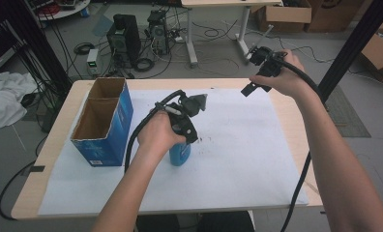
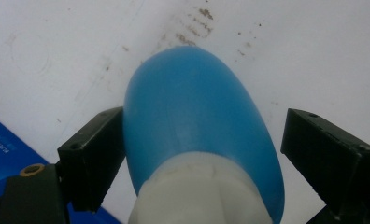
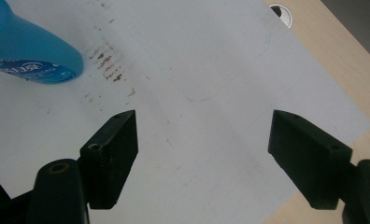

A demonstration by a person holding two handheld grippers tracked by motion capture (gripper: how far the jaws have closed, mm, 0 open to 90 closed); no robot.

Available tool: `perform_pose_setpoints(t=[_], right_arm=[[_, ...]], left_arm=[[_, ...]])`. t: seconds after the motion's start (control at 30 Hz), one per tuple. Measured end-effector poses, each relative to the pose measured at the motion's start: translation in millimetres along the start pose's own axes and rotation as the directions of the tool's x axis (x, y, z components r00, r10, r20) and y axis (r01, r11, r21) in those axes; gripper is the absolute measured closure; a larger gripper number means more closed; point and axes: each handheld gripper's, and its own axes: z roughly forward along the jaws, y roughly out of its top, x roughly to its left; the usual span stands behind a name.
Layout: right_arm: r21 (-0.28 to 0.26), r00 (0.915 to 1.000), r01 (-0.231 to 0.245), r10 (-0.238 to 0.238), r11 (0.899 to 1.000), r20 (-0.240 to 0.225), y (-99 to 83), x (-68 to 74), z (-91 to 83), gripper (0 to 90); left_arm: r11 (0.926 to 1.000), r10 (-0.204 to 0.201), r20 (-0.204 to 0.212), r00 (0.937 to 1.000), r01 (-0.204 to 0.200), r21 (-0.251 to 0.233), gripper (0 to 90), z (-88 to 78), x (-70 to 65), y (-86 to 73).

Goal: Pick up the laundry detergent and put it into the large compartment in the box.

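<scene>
One blue bottle stood on the white sheet covering the surface, near the middle and just right of the single open blue cardboard box. The high view hid most of the bottle under the left hand; the left gripper view showed its rounded blue body and whitish neck between the left gripper's two jaws. One jaw touched the bottle's side, the other stood clear with a gap, so the grip was not clenched. The right gripper view showed the bottle's printed label and brown specks on the sheet. The right gripper, held raised over the far right edge, had its two jaws spread wide and held nothing.
</scene>
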Motion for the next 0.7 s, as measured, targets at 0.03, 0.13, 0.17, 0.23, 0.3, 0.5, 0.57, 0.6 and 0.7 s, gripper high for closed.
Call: perform_pose_setpoints(t=[0.03, 0.13, 0.17, 0.23, 0.3, 0.5, 0.57, 0.6, 0.7], right_arm=[[-0.003, 1.0000, -0.002, 0.002, 1.000, 0.000, -0.1, -0.4, -0.1, 24.4], [0.000, 1.0000, -0.001, 0.001, 1.000, 0.003, -0.2, 0.2, -0.3, 24.4], [-0.002, 1.0000, -0.001, 0.001, 1.000, 0.001, -0.3, 0.2, -0.4, 24.5], [-0.002, 1.0000, -0.003, 0.003, 1.000, -0.001, -0.1, 0.4, -0.9, 24.9], [-0.005, 1.0000, -0.001, 0.001, 1.000, -0.002, 0.2, 0.5, -1.2, 24.8], [-0.008, 1.0000, 0.007, -0.007, 1.000, 0.001, 3.4, 2.6, -2.7, 24.9], [-0.007, 1.0000, 0.010, -0.010, 1.000, 0.000, 3.9, 3.0, -2.0, 24.8], [-0.007, 1.0000, 0.010, -0.010, 1.000, 0.000, 3.9, 3.0, -2.0, 24.8], [-0.002, 1.0000, 0.009, -0.009, 1.000, 0.001, 3.9, 2.8, -1.5, 24.8]], left_arm=[[1.0000, 0.002, -0.003, 1.0000, -0.002, 0.000, 16.0, -0.5, 0.2, 0.0], [1.0000, 0.000, -0.002, 1.0000, 0.000, 0.005, 16.5, -1.2, 0.3, -0.3], [1.0000, 0.000, -0.003, 1.0000, 0.000, 0.004, 16.5, -1.0, 0.5, -0.4], [1.0000, -0.005, -0.005, 1.0000, 0.005, 0.001, 16.6, -0.9, 0.3, -0.6], [1.0000, -0.003, -0.006, 1.0000, 0.003, 0.004, 16.7, -0.7, 0.4, -0.8], [0.9999, -0.009, 0.001, 1.0000, 0.009, 0.010, 18.7, -0.5, 1.1, -1.5], [0.9999, -0.010, 0.002, 0.9999, 0.010, 0.010, 19.4, -0.4, 1.7, -1.6], [0.9999, -0.012, 0.004, 0.9999, 0.012, 0.010, 19.4, -0.4, 1.9, -1.6], [0.9998, -0.015, 0.007, 0.9999, 0.015, 0.009, 20.3, -0.6, 2.3, -1.3]])
